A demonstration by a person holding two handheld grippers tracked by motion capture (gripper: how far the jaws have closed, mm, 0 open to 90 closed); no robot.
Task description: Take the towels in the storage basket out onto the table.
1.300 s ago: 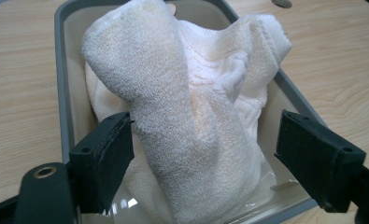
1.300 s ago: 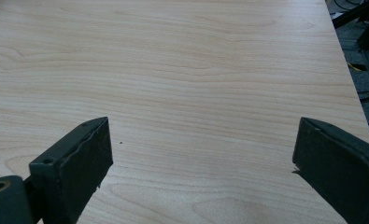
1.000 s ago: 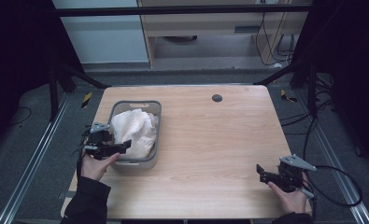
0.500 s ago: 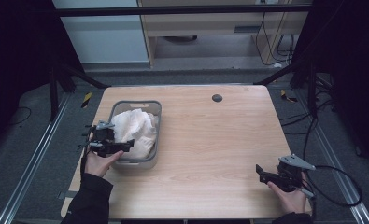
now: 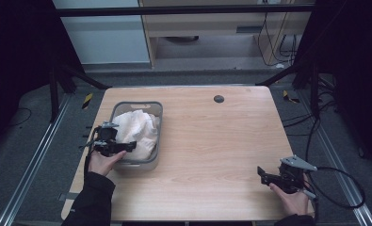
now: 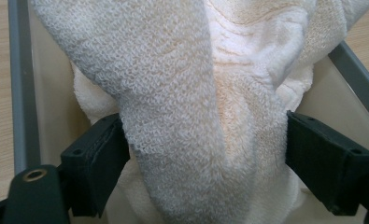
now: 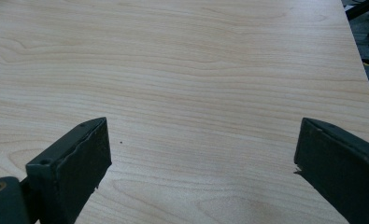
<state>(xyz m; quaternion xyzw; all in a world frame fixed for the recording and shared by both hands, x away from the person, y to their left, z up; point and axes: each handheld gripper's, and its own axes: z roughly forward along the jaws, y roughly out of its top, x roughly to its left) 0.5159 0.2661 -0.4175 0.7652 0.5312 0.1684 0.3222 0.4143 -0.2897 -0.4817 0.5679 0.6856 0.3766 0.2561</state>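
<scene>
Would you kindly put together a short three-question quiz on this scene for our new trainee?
1. True or false: the towel lies in the grey basket.
2. Which gripper has the towel between its jaws? A) left gripper B) right gripper
3. Fill in: the right gripper's jaws stand ___ over bare table.

Key: 1. true. 2. A; its jaws stand either side of a fold, not closed. 3. open.

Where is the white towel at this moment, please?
The white towel lies bunched in the grey basket at the left side of the table in the high view; the left gripper has its open jaws around a fold.
</scene>
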